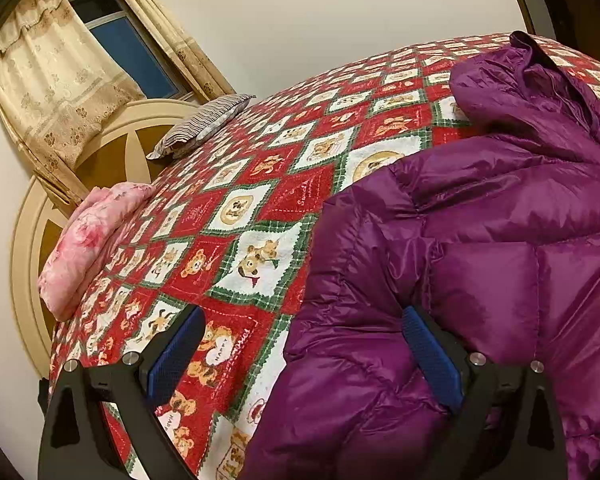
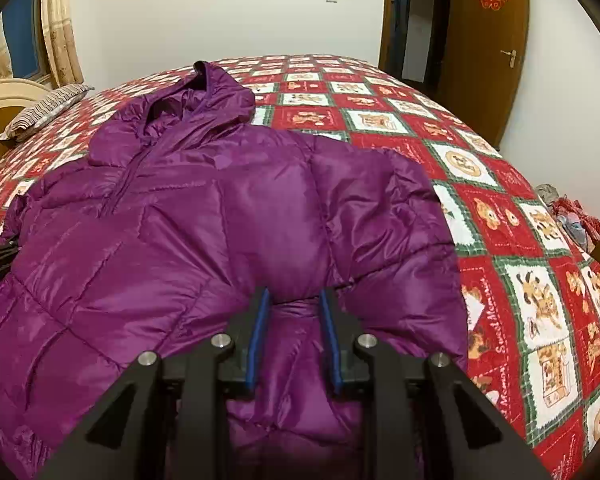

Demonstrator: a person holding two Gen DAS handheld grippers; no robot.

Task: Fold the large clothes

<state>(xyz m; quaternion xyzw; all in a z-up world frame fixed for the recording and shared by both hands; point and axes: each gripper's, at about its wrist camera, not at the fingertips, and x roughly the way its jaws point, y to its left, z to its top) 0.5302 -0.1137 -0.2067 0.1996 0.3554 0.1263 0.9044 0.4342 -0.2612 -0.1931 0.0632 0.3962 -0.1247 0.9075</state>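
Lay spread on the red teddy-bear patchwork quilt (image 2: 520,240): shiny purple quilted hooded puffer jacket (image 2: 204,216). Right gripper (image 2: 296,312) clamped on a near fold; left gripper (image 1: 300,328) apart at its left edge.

Both grippers angled down, left spread wide, right pinched narrow.

My left gripper (image 1: 300,320), black-framed with blue ribbed pads, stands with its jaws far apart; the left finger (image 1: 176,356) has nothing against its pad, while the right finger (image 1: 432,360) lies against puffy purple quilted fabric (image 1: 500,240) without any pinch across it. My right gripper (image 2: 296,304), the same black frame and blue pads, has its fingers (image 2: 260,336) drawn close and nearly parallel, with a raised fold of that purple fabric bunched between the pads and pressed on both sides. Both tools tilt downward.
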